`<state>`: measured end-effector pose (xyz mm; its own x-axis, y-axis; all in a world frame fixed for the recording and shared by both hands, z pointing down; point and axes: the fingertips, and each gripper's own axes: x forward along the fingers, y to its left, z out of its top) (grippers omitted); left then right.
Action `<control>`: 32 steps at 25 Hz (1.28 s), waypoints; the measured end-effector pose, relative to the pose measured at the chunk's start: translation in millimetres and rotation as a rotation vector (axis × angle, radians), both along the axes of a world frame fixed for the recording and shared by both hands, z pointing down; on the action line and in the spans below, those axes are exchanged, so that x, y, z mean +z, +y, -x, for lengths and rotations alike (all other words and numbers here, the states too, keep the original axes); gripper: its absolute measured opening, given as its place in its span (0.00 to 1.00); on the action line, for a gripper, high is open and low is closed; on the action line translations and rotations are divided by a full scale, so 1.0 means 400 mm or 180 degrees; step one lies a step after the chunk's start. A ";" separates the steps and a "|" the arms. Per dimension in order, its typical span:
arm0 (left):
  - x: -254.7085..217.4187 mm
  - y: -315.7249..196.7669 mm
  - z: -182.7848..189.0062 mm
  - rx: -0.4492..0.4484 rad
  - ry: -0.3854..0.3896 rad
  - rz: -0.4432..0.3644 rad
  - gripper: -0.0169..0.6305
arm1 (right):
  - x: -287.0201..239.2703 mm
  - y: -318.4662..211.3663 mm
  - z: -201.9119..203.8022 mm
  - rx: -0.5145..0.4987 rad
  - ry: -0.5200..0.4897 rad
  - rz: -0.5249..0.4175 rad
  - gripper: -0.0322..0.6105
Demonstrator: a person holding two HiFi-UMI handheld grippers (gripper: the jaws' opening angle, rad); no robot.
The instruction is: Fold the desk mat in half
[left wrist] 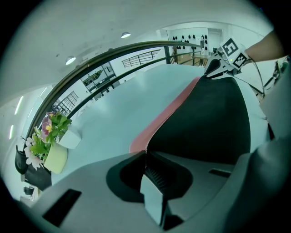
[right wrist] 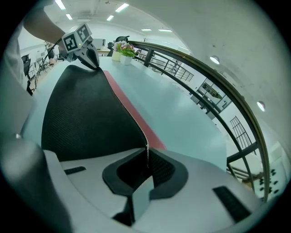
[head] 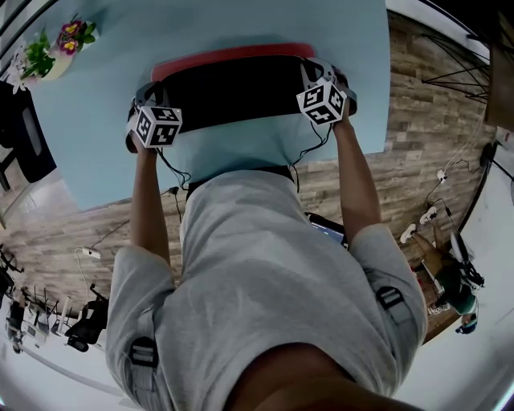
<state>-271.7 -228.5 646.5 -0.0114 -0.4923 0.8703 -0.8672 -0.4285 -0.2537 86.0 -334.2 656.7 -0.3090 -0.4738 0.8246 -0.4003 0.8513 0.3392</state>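
Pinching one corner of the mat (head: 233, 96) in the left tool (left wrist: 146, 157), another in the right tool (right wrist: 147, 152). Held up off the worktop (head: 201, 32), probably for doubling over.

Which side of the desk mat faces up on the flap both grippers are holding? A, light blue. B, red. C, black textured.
C: the flap of the red and black desk mat, pinched by the left gripper and the right gripper, shows its black textured side, with only a red strip beyond it on the light blue table.
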 end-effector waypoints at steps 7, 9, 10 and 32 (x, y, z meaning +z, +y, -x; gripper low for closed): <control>0.001 -0.029 0.010 -0.0006 -0.0008 -0.0019 0.08 | 0.001 -0.025 0.009 -0.0016 0.0004 -0.0010 0.09; 0.001 -0.036 0.012 -0.0002 -0.0012 -0.0021 0.08 | 0.001 -0.030 0.010 -0.0021 0.0006 -0.0015 0.09; 0.001 -0.040 0.013 -0.0001 -0.0014 -0.0024 0.08 | 0.002 -0.033 0.010 -0.0020 0.0006 -0.0018 0.09; 0.008 -0.072 0.033 -0.0218 -0.0008 -0.0093 0.13 | 0.010 -0.084 0.017 0.0224 -0.0045 -0.0044 0.16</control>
<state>-284.8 -257.4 649.8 -0.0481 -0.5155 0.8555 -0.8936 -0.3605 -0.2675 79.1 -367.7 660.5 -0.2861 -0.5061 0.8136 -0.4639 0.8161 0.3445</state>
